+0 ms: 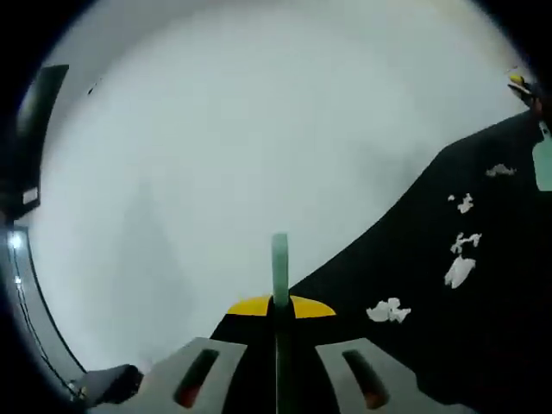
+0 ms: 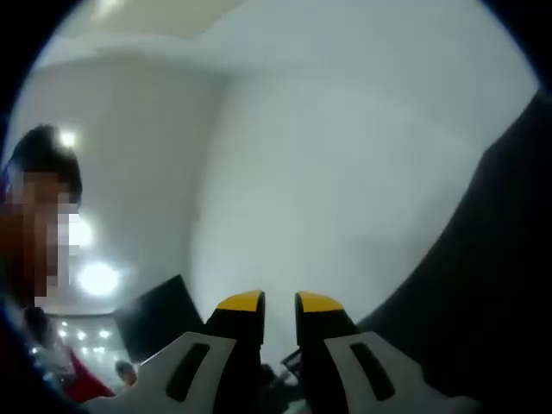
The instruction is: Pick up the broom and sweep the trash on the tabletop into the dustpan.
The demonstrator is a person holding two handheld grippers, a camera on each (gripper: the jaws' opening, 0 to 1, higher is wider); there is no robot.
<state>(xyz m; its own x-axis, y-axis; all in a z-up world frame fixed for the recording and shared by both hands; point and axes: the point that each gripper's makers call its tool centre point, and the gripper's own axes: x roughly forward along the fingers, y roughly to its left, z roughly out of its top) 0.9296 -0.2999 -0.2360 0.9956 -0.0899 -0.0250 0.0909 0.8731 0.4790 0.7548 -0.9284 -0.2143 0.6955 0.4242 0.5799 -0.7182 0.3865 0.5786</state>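
Note:
My left gripper [image 1: 280, 306] is shut on a thin pale green handle [image 1: 280, 259] that sticks up between its yellow tips; I cannot tell what the handle belongs to. To its right lies the black tabletop [image 1: 492, 345], with several white scraps of trash [image 1: 388, 310] strewn on it. A teal object [image 1: 543, 164] shows at the far right edge, with a small yellow part [image 1: 517, 82] above it. My right gripper [image 2: 279, 302] points at a pale wall. Its yellow tips stand a narrow gap apart with nothing seen between them.
A pale wall [image 1: 241, 147] fills the background. A dark panel [image 1: 34, 129] stands at the left in the left gripper view. In the right gripper view a person [image 2: 39, 259] is at the left, beside a dark panel [image 2: 159, 315]. The black tabletop's edge [image 2: 509, 259] is at the right.

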